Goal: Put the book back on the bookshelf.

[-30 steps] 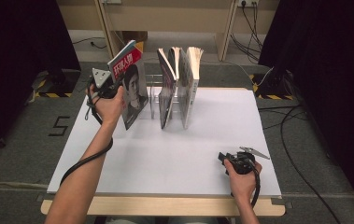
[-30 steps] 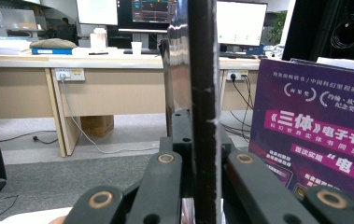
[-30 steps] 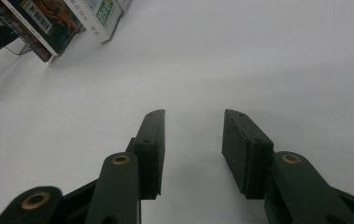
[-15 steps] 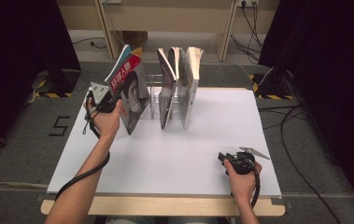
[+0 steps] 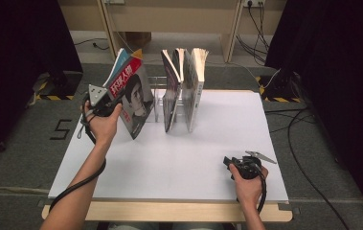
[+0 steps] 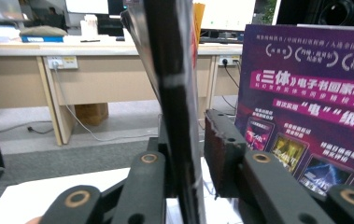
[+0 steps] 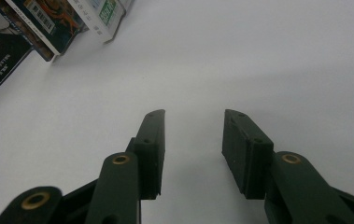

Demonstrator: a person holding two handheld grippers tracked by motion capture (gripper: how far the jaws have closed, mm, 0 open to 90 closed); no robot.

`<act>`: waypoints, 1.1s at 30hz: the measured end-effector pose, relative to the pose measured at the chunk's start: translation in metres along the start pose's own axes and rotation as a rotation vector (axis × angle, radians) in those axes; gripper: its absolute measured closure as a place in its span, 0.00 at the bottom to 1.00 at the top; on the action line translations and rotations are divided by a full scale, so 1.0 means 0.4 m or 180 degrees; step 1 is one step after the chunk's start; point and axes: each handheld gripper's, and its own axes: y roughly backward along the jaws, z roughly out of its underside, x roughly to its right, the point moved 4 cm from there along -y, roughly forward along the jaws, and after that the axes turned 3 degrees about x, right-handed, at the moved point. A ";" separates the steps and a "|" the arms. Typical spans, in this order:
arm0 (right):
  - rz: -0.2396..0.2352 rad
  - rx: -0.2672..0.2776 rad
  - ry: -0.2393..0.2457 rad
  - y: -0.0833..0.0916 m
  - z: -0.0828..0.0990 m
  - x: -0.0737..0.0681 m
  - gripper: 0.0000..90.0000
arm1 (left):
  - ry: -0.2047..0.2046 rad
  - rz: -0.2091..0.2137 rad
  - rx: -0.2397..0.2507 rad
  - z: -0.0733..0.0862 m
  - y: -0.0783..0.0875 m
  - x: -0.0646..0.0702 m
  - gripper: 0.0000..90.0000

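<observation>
Red-covered magazine [image 5: 133, 98] stands tilted against the left end of the wire rack [image 5: 156, 98], bottom edge on the table [image 5: 179, 158], just left of the other books [image 5: 185, 88]. Your left hand-held gripper [image 6: 186, 154] has just been opening; the spine sits between the jaws, one pad clear of it, so I'd call placement nearly done. Left: back out. Right hand-held gripper [image 7: 193, 140] rests spread and empty.

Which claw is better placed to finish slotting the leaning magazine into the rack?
Left. The left claw has just been opening, the magazine between its jaws beside the rack. The right claw rests open near the table's front edge.
</observation>
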 end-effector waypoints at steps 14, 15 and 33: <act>0.0004 -0.0044 0.0009 -0.003 0.002 0.005 0.67 | 0.0315 0.0079 -0.0112 -0.080 -0.035 -0.029 0.77; 0.0003 -0.0047 0.0003 -0.003 0.002 0.006 0.67 | 0.0325 0.0079 -0.0159 -0.095 -0.039 -0.033 0.78; -0.0009 -0.0076 -0.0014 -0.006 0.003 0.006 0.66 | 0.0280 0.0206 -0.0628 -0.111 -0.075 -0.034 0.95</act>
